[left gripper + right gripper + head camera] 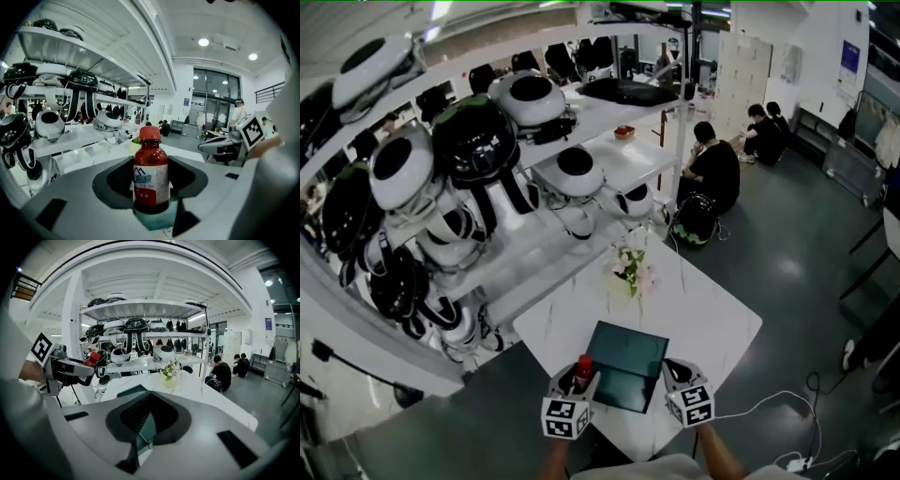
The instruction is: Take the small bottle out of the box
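Left hand-held gripper (578, 382) tight on small bottle (151, 176) above table (694, 309) nr helmet shelves (614, 157).

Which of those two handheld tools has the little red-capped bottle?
The left tool: the bottle stands upright between its jaws. The right tool grips the dark box by its edge instead.

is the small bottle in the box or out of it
Out. The small bottle stands upright in the left gripper, and the right gripper view shows it held up in the air, clear of the box.
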`<action>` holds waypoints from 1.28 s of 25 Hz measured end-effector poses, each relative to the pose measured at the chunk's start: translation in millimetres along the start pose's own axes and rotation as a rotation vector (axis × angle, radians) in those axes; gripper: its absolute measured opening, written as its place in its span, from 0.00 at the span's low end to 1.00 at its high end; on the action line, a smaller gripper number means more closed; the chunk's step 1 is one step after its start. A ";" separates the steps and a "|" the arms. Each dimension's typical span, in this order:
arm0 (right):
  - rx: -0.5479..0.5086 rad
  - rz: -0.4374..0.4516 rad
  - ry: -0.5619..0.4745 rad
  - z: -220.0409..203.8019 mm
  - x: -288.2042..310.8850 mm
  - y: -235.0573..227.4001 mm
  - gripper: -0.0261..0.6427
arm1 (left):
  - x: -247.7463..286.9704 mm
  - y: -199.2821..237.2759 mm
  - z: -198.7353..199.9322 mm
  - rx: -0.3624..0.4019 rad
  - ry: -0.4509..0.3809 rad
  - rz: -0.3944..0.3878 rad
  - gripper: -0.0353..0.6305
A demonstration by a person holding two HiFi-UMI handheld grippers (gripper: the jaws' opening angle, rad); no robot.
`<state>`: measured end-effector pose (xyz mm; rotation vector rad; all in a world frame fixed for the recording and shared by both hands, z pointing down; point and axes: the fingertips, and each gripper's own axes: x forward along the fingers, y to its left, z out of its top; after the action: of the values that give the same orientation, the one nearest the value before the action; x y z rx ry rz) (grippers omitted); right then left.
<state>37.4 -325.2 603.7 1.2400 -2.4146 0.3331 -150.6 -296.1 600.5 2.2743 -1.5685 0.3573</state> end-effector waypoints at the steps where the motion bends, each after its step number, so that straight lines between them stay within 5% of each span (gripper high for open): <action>1: -0.005 -0.004 -0.011 6.7 -1.6 -1.5 0.07 | -0.1 -1.0 6.5 0.014 -0.010 -0.002 0.40; 16: -0.094 -0.065 -0.165 82.7 -23.7 -11.1 0.07 | -7.6 -10.2 87.6 0.085 -0.171 -0.025 0.40; 32: -0.092 -0.095 -0.194 89.9 -30.8 -14.8 0.07 | -7.4 -16.1 96.3 0.092 -0.189 -0.043 0.40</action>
<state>43.8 -346.3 510.1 1.3963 -2.4885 0.0765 -137.6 -325.5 508.0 2.4709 -1.6206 0.2117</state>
